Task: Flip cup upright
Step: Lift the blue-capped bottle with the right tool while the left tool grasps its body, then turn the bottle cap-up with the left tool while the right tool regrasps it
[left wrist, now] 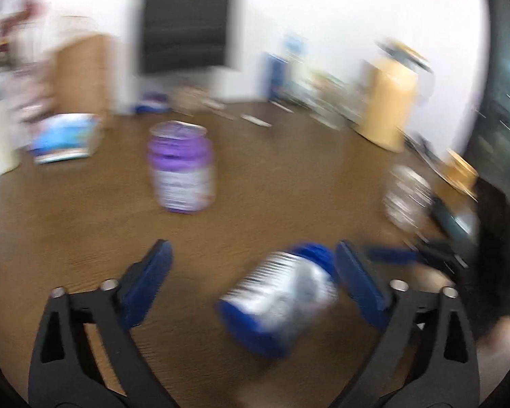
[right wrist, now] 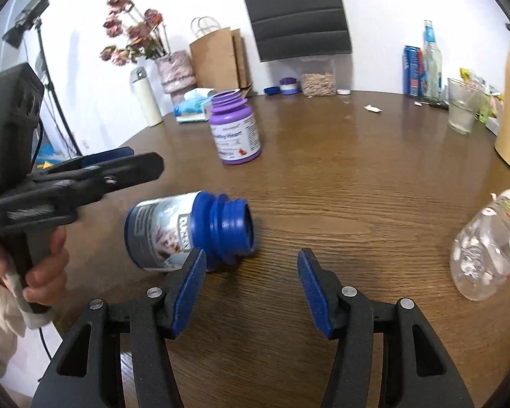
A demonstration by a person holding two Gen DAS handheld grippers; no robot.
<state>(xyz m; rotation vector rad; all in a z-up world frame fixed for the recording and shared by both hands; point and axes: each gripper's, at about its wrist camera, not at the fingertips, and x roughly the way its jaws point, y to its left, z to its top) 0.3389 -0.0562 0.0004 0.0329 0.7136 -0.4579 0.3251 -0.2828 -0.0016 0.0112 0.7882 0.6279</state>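
Note:
A blue bottle with a silver label (right wrist: pixel 187 229) lies on its side on the wooden table (right wrist: pixel 357 187), its open mouth pointing right. It also shows, blurred, in the left wrist view (left wrist: pixel 278 297), between my open left gripper's fingers and close to the right pad (left wrist: pixel 360 282). My left gripper (left wrist: pixel 253 278) is open and empty; it shows from the side in the right wrist view (right wrist: pixel 132 165), above and left of the bottle. My right gripper (right wrist: pixel 251 292) is open and empty, its left pad (right wrist: pixel 192 292) just in front of the bottle.
A purple bottle (right wrist: pixel 234 129) stands upright behind. A clear plastic bottle (right wrist: pixel 486 248) lies at the right. A glass (right wrist: pixel 462 105), a can (right wrist: pixel 412 71), a tall bottle (right wrist: pixel 431 64), a paper bag (right wrist: pixel 217 57) and flowers (right wrist: pixel 132 30) line the far edge.

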